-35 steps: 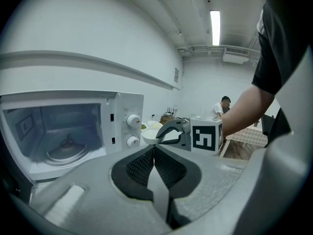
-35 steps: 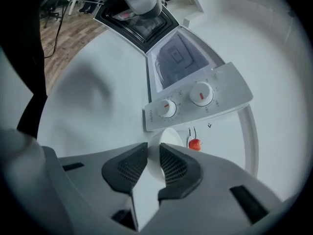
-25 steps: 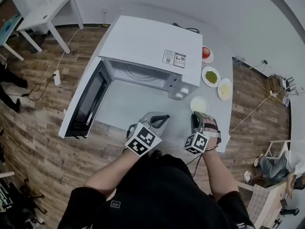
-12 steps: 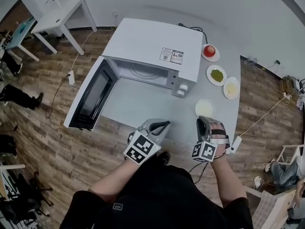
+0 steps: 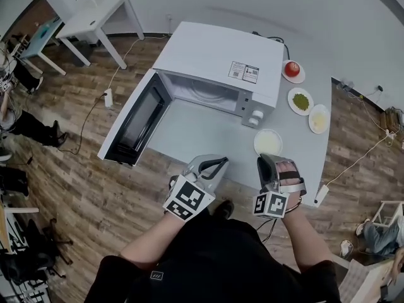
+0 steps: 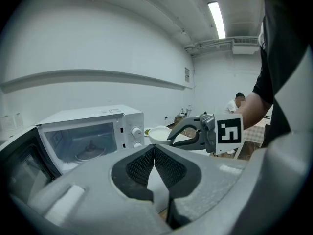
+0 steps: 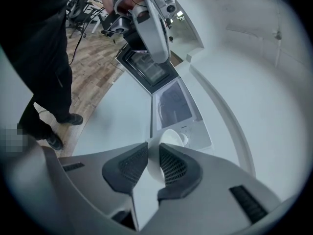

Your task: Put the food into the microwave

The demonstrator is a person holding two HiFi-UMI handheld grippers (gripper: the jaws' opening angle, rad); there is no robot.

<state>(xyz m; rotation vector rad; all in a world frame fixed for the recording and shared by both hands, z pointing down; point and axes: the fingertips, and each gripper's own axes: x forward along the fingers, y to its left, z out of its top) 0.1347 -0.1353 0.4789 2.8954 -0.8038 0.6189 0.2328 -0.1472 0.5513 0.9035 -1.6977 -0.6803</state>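
White bowl (image 5: 267, 142) at the table's front right, just before the microwave (image 5: 218, 59) controls, on or barely off the surface (cannot tell). Its near rim is clamped by the right gripper (image 5: 263, 160), while the left gripper (image 5: 219, 164) is clenched on nothing. To do this well, I judge: keep the rim grip firm and the bowl level, swing it left round the control corner and set it on the turntable (image 6: 90, 153), clear of the open door (image 5: 136, 128). White table (image 5: 189, 137) also carries three plates at back right; wood-plank floor (image 5: 76, 169), cables, a white side table (image 5: 95, 11).
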